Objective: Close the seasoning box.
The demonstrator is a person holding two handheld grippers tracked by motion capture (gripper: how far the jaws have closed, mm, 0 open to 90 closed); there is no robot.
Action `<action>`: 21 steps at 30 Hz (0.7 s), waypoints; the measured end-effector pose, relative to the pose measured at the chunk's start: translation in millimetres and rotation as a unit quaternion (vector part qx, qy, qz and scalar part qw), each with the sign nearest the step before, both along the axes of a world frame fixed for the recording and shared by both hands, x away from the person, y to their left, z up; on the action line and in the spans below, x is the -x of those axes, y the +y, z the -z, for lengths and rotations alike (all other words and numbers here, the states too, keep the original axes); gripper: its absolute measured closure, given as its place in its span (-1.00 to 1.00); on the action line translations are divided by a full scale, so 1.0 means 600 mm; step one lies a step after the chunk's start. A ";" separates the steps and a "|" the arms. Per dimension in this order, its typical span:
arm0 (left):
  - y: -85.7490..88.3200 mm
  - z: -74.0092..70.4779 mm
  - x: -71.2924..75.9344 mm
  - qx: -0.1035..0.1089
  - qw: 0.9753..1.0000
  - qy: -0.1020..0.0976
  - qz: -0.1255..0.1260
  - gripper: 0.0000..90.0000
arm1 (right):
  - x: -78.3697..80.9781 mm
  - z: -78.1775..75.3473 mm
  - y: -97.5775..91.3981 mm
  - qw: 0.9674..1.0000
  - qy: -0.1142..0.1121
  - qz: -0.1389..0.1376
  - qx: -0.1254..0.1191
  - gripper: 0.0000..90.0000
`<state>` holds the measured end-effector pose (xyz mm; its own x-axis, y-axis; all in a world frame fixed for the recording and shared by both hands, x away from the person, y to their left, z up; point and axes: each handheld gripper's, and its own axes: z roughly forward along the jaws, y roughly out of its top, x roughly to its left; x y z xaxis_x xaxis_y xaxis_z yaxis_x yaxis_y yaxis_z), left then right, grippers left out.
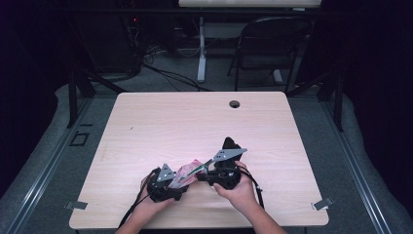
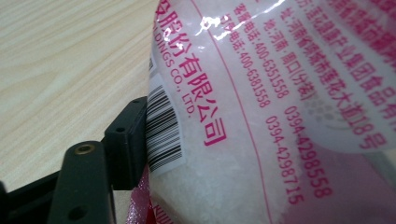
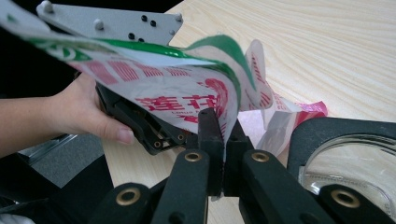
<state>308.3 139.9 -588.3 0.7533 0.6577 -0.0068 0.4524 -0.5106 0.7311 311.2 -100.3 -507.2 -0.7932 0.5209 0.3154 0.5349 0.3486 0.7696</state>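
Observation:
A plastic bag [image 1: 187,171] of white grains, printed in pink and green, hangs between the two grippers near the table's front edge. My left gripper [image 1: 179,181] has the bag's bulging body [image 2: 243,116] between its jaws. One of its fingers [image 2: 131,140] presses beside the barcode, and the other finger is hidden behind the bag. My right gripper [image 1: 200,171] is shut on the bag's flat top edge [image 3: 177,88], its fingertips [image 3: 224,126] pinching the film. A hand [image 3: 88,112] holds the left gripper beyond the bag.
The wooden table [image 1: 195,122] has a cable hole [image 1: 234,104] near its far edge. Metal clips [image 1: 321,204] sit at the front corners. A folding chair [image 1: 270,44] and a desk leg stand on the floor beyond the table.

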 end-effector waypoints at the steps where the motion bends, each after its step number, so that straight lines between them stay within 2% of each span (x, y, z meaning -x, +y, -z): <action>1: 0.000 0.000 0.001 0.000 1.000 0.000 0.002 -0.21 | 0.000 0.000 0.000 1.000 0.000 0.000 0.000 1.00; 13: -0.001 -0.001 0.004 -0.001 1.000 -0.010 -0.010 0.05 | 0.000 -0.001 -0.003 1.000 -0.001 0.003 -0.005 1.00; 21: -0.004 -0.001 0.009 -0.012 0.999 -0.030 -0.018 0.22 | 0.001 -0.003 -0.007 1.000 -0.002 0.006 -0.005 1.00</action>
<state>303.1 137.6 -587.7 0.7273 0.6841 0.0546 0.4263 -0.5127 0.7452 310.8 -104.4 -505.4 -0.7881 0.5270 0.3181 0.5361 0.3337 0.7754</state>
